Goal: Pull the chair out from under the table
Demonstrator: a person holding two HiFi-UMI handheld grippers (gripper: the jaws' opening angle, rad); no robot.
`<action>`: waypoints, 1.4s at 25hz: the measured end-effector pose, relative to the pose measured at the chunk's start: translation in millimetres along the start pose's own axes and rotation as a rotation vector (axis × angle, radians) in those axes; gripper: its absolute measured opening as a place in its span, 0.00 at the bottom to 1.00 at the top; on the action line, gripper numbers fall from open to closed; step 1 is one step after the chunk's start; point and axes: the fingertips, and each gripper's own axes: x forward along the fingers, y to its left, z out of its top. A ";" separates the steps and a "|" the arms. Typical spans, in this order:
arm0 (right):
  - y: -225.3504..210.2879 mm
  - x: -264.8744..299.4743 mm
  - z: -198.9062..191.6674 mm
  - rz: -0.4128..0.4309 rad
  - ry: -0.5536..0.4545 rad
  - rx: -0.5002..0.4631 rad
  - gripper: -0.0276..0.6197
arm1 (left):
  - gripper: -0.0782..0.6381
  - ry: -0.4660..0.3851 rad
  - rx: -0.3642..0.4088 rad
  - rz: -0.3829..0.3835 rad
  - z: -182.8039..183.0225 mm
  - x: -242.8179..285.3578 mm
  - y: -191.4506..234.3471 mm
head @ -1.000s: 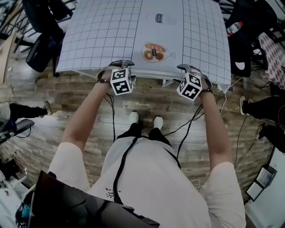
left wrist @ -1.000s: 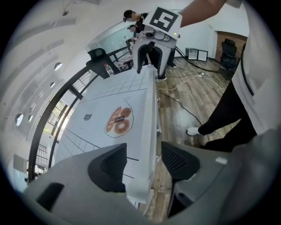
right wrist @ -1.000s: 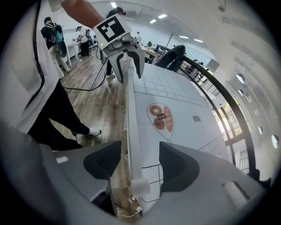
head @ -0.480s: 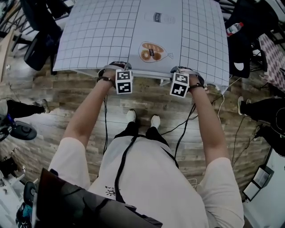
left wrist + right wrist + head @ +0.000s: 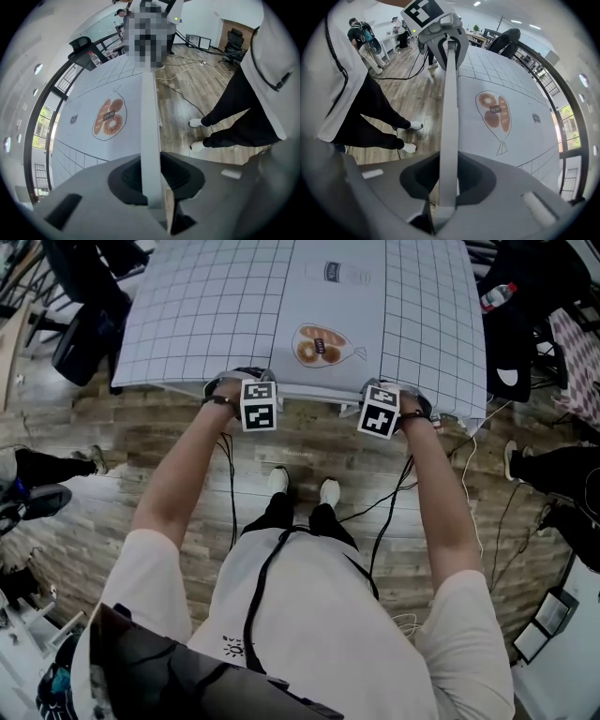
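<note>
- The left gripper (image 5: 246, 395) has sunk from just short of the table (image 5: 206, 315) down onto its near edge, left of centre in the head view. Its jaws have just been closing, with the chair's rail (image 5: 150, 140) between them.
- Left fingers: now drawn in to a narrow gap. In the left gripper view, the dark pads sit against both faces of the pale rail, low in the middle of the frame. It looks like a firm pinch on the rail and nothing else.
- The chair: only its top rail shows, a pale bar along the table's near edge between the two grippers. The rest is hidden under the table, so the chair is judged still pushed in.
- The right gripper (image 5: 392, 401) has likewise come down and swung a little inward to the same edge, right of centre in the head view. Its jaws have just been closing around the rail too.
- Right fingers: narrowed onto the rail, pads touching it on either side, low centre of the right gripper view.
- Meaning: both grips look set and the pull has not begun. The next move is probably an even draw back toward the shoes (image 5: 279, 481), below the table in the head view.
</note>
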 end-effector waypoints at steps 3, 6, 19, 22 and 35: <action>7.9 -0.7 0.8 0.025 -0.008 0.015 0.17 | 0.23 -0.003 -0.009 -0.020 0.3 -1.4 -6.0; 17.7 -2.2 1.8 0.045 -0.020 0.029 0.17 | 0.23 0.000 -0.008 -0.043 -0.1 -3.2 -13.9; 83.8 -12.9 1.3 0.088 -0.039 0.034 0.17 | 0.22 -0.026 -0.033 -0.108 8.3 -19.8 -80.6; 108.1 -17.4 2.5 0.096 -0.051 0.036 0.17 | 0.22 -0.033 -0.037 -0.115 10.7 -26.8 -104.3; 211.0 -30.4 1.9 0.147 -0.061 0.031 0.18 | 0.22 -0.040 -0.059 -0.151 20.1 -48.0 -209.3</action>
